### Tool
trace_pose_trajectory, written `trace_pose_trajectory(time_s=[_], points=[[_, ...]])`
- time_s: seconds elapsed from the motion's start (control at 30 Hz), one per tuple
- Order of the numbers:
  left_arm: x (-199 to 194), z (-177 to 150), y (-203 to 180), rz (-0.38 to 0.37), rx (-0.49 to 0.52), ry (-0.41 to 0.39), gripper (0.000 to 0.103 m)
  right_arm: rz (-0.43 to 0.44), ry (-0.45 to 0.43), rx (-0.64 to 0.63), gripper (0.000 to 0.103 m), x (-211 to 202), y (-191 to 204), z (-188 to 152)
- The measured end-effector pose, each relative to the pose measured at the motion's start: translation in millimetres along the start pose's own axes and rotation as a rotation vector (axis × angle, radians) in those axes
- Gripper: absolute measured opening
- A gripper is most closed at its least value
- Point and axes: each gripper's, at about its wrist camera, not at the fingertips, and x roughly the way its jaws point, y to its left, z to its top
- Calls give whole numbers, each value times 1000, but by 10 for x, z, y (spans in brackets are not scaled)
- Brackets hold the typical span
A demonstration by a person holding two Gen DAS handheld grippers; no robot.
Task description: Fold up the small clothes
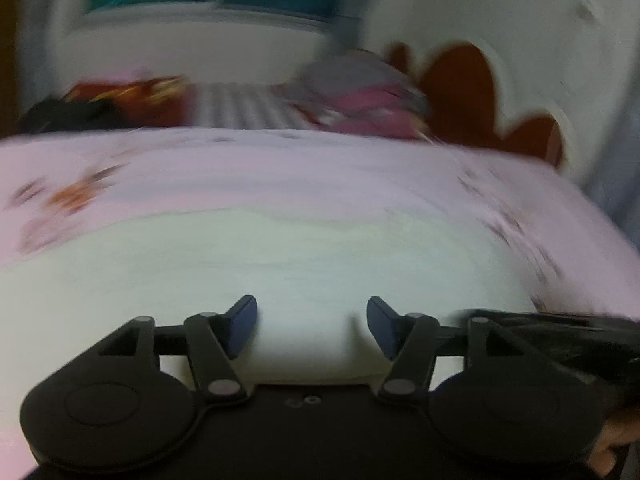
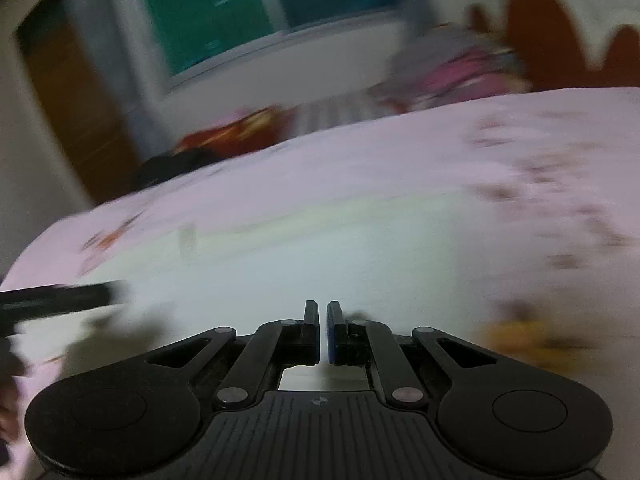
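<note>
A pale white-green small garment (image 1: 280,264) lies flat on the pink printed bed sheet (image 1: 280,168). My left gripper (image 1: 312,320) is open just above its near part, with nothing between the fingers. In the right wrist view the same garment (image 2: 320,256) spreads ahead of my right gripper (image 2: 323,320), whose fingers are closed together over the cloth; no fabric shows between them. The left gripper's black body (image 2: 60,300) shows at the left edge. Both views are motion blurred.
A heap of grey and pink clothes (image 1: 360,92) lies at the far side of the bed by a brown headboard (image 1: 460,92). Red and black items (image 1: 120,100) lie at the far left. A yellow print (image 2: 520,332) shows at the right. A window (image 2: 260,12) is behind.
</note>
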Motion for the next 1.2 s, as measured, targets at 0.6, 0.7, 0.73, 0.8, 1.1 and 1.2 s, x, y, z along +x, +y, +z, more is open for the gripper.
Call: trace_pose_trajectory(time_s=[0.6,0.7,0.73,0.8,1.1,1.2], points=[[295,126,322,125,-9,59,60,21,20,-57,3,424,-58,208],[278,78,541,169,-44,61,60,-34,-2,-56,2,456,-258,288],[255,63,588,159,-58,60,60,-120,-30,-5,2,434,-473,386],[246,54,572,156,-30,69,60,-233,-37,87,2,458,-842,529],[277,114,405,160,15,89,64,-266,-18,19,2,533,-859,641],[178,86,412,192,23,55,60,-265,18,14,2,495,-917,554]])
